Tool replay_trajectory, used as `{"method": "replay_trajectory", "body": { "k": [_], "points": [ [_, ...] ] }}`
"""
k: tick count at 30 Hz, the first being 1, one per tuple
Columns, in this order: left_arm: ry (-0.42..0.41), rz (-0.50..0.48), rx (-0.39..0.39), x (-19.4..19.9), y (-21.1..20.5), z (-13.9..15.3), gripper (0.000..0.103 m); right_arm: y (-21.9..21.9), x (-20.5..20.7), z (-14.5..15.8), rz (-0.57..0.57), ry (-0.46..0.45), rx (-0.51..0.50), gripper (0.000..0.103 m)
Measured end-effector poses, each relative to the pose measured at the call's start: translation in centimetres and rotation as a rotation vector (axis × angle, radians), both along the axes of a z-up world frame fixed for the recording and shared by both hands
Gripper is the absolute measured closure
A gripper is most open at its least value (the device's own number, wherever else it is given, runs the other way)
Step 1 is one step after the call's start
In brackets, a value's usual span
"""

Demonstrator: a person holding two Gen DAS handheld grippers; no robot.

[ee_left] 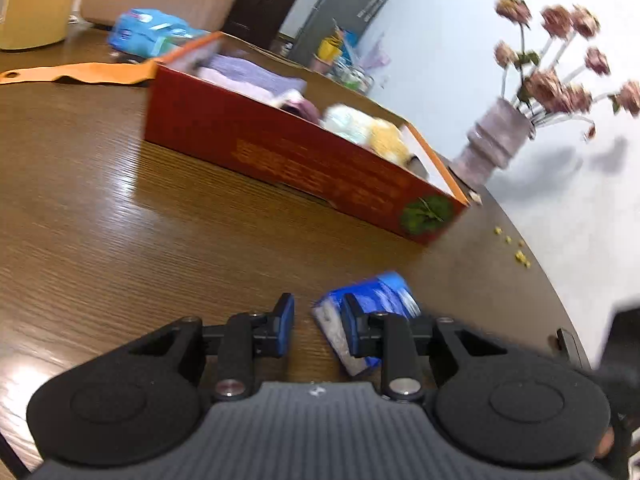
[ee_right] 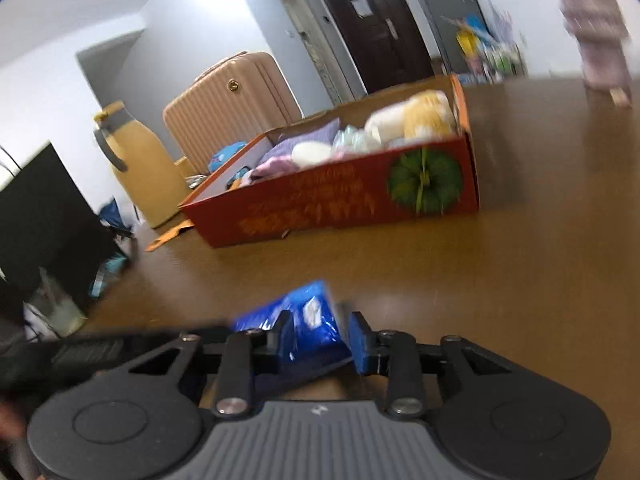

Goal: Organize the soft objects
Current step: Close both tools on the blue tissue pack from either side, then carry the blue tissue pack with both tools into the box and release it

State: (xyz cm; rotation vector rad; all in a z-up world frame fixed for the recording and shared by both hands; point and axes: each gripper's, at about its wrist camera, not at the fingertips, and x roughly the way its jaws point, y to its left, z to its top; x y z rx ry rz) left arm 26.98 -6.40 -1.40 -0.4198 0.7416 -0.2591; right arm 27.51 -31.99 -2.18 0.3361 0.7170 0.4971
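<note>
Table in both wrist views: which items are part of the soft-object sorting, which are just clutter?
Job:
- blue tissue pack, between the right gripper fingers
- red box holding soft items: purple cloth, yellow plush
- left gripper, beside the pack

Clutter:
- flower vase
- suitcase
- yellow jug
- blue packet behind the box
- yellow crumbs

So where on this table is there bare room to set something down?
Free: the wide strip of table between the red box and the left gripper, and the stretch right of the box in the right wrist view. Crowded: inside the box, and the far end with the orange flap and the vase.
</note>
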Motion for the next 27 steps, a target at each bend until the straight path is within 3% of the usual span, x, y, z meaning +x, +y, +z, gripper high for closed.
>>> {"method": "replay_trajectory", "body": {
  "k": [3, 6, 13, 16, 21, 27],
  "points": [
    [-0.04, -0.002, 0.001, -1.1, 1.4, 0.9, 0.073, 0.2, -3.4, 0.4, -0.019, -0.02, -0.003, 0.072],
    [-0.042, -0.043, -0.024, -1.4, 1.4, 1.3, 0.064, -0.2, -4.3, 1.0, -0.04, -0.049, 0.011, 0.072],
    [0.009, -0.102, -0.002, 0.1, -1.8, 0.0, 0.063, 0.8, -0.3, 0.0, -0.056, -0.027, -0.006, 0.072],
    [0.019, -0.101, -0.011, 0.1, -1.5, -0.7, 0.067, 1.5, -0.5, -0.8, -0.055, -0.02, 0.011, 0.075],
    [0.025, -0.12, -0.058, 0.3, -0.9, -0.9, 0.079, 0.5, -1.5, -1.5, -0.111, -0.018, 0.084, 0.089],
    [-0.053, -0.143, -0.04, 0.4, -1.4, 0.9, 0.081, 0.6, -2.1, 0.1, -0.142, -0.06, 0.045, 0.092]
  ]
}}
